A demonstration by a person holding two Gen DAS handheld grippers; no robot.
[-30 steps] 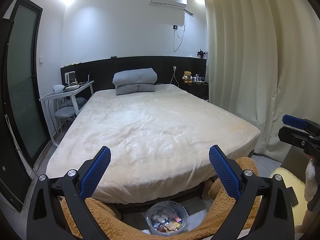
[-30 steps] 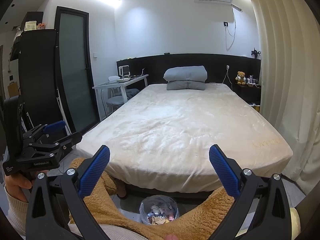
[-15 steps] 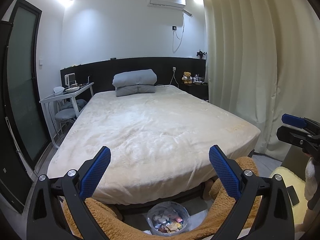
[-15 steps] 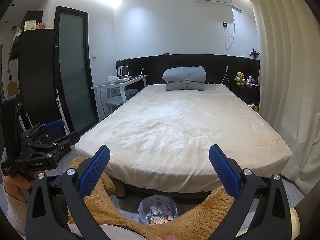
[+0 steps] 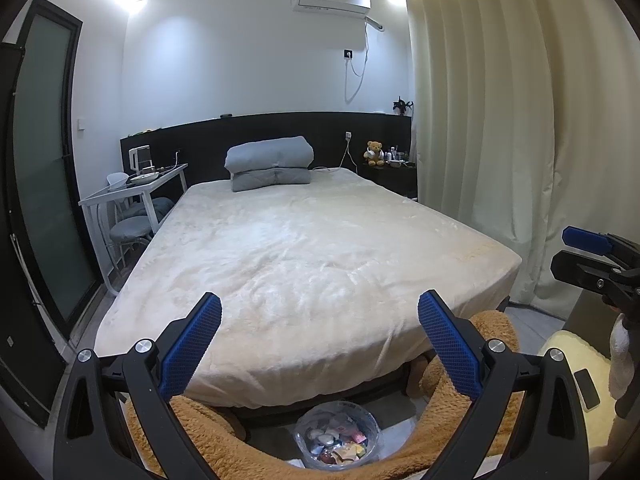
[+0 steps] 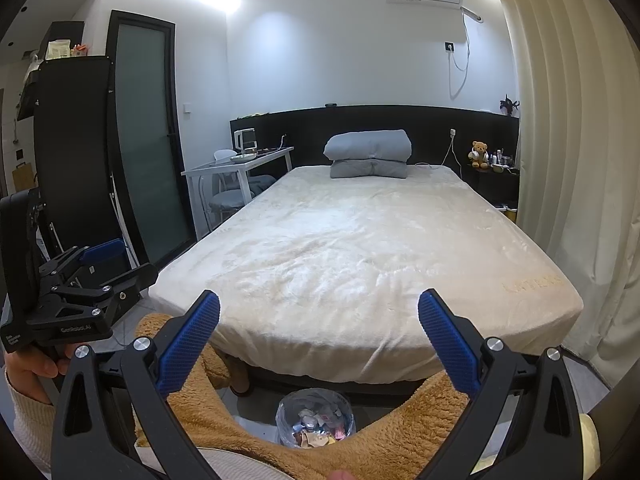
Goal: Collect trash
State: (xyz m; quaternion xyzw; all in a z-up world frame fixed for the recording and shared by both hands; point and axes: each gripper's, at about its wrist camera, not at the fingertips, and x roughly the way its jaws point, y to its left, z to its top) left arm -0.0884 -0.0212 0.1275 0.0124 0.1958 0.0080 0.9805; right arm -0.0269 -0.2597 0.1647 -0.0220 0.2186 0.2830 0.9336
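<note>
A small bin lined with a clear bag [image 5: 337, 434] stands on the floor at the foot of the bed, holding several wrappers and scraps; it also shows in the right wrist view [image 6: 315, 416]. My left gripper [image 5: 319, 314] is open and empty, held above the bin and pointing over the bed. My right gripper [image 6: 319, 312] is open and empty too, level with the left one. The right gripper shows at the right edge of the left wrist view [image 5: 592, 256]; the left gripper shows at the left of the right wrist view [image 6: 92, 280]. No loose trash shows on the bed.
A wide bed with a cream cover [image 5: 304, 248] fills the middle, with a folded grey quilt [image 5: 269, 162] at its head. A white desk with stools [image 5: 136, 188] stands left, a curtain [image 5: 520, 120] right, a nightstand with a teddy bear [image 5: 374, 153] behind. Brown fleece legs [image 6: 248, 412] flank the bin.
Both views have shifted only slightly; the bed sits a little lower and further back. Both grippers stay open and empty.
</note>
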